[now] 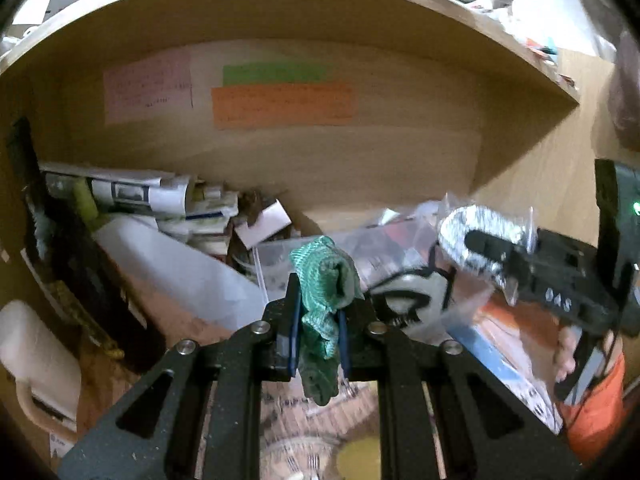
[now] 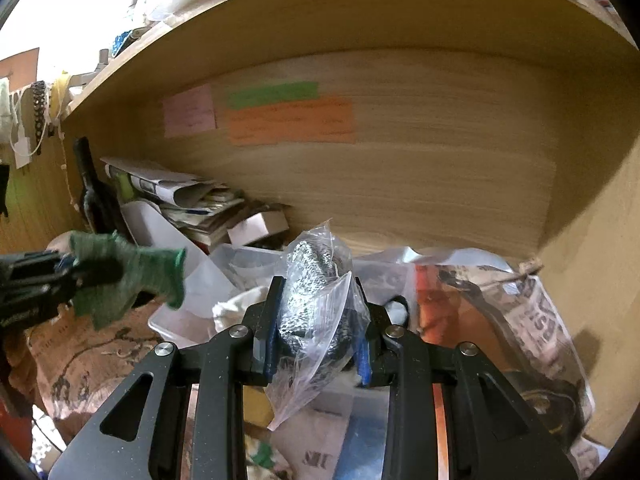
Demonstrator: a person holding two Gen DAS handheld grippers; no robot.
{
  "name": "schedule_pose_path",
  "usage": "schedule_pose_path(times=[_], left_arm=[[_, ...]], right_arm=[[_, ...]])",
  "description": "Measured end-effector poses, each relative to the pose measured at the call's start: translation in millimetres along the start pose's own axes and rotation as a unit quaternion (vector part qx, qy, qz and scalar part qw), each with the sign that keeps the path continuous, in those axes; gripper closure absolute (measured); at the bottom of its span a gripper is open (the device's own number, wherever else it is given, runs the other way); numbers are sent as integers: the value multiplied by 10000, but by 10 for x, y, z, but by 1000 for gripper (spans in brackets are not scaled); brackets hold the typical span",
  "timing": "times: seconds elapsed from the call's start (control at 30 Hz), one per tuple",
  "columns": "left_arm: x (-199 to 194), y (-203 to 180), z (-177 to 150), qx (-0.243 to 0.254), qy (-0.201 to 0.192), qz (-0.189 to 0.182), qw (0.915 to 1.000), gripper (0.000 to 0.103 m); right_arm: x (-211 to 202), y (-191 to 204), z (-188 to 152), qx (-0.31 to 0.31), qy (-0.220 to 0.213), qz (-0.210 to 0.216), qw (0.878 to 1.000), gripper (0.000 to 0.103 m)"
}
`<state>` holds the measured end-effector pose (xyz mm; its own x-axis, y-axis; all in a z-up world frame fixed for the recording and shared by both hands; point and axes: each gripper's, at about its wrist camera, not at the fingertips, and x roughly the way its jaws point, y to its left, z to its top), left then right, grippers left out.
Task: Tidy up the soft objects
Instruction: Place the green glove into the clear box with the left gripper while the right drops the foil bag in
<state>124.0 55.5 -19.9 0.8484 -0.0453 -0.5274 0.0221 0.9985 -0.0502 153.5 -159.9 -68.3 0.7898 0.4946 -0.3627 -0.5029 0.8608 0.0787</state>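
My left gripper (image 1: 318, 312) is shut on a green knitted glove (image 1: 324, 280), held up in front of a wooden shelf recess; the same glove (image 2: 132, 276) and gripper (image 2: 60, 276) show at the left of the right wrist view. My right gripper (image 2: 316, 320) is shut on a clear plastic bag with a grey-and-black knitted item inside (image 2: 316, 300). It appears at the right of the left wrist view (image 1: 480, 240), where the bagged item (image 1: 464, 228) sticks out past the fingers.
A clear plastic bin (image 2: 188, 320) with white cloth sits below both grippers. Rolled papers and books (image 2: 192, 196) and a small white box (image 2: 256, 226) pile at the back left. Printed plastic bags (image 2: 500, 308) lie right. Coloured notes (image 2: 292, 120) hang on the wooden back panel.
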Motion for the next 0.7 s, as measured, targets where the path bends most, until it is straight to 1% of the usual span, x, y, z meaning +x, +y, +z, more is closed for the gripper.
schedule_pose_path(times=[0.1, 0.33, 0.37, 0.43, 0.53, 0.6, 0.67, 0.7], left_arm=[[219, 5, 27, 4, 59, 189, 9998, 88], [785, 59, -67, -117, 513, 293, 9982, 88], [857, 63, -91, -99, 551, 279, 9980, 88], [1006, 56, -143, -72, 745, 240, 9969, 88], [1121, 29, -223, -14, 938, 235, 9953, 88], [1174, 12, -261, 45, 1083, 231, 9938, 84], [1197, 8, -277, 35, 1128, 178, 9934, 76], [1186, 5, -276, 35, 1127, 168, 9935, 73]], right_arm=[[122, 49, 18, -28, 82, 89, 9999, 76], [548, 151, -32, -44, 554, 334, 9979, 76], [616, 161, -48, -35, 632, 372, 9973, 76], [739, 175, -88, -19, 798, 448, 9958, 76], [897, 188, -155, -22, 1052, 510, 9931, 76], [969, 196, -194, -44, 1209, 496, 9914, 76], [1003, 191, -210, -51, 1312, 521, 9900, 70], [1010, 186, -213, -50, 1357, 514, 9894, 61]])
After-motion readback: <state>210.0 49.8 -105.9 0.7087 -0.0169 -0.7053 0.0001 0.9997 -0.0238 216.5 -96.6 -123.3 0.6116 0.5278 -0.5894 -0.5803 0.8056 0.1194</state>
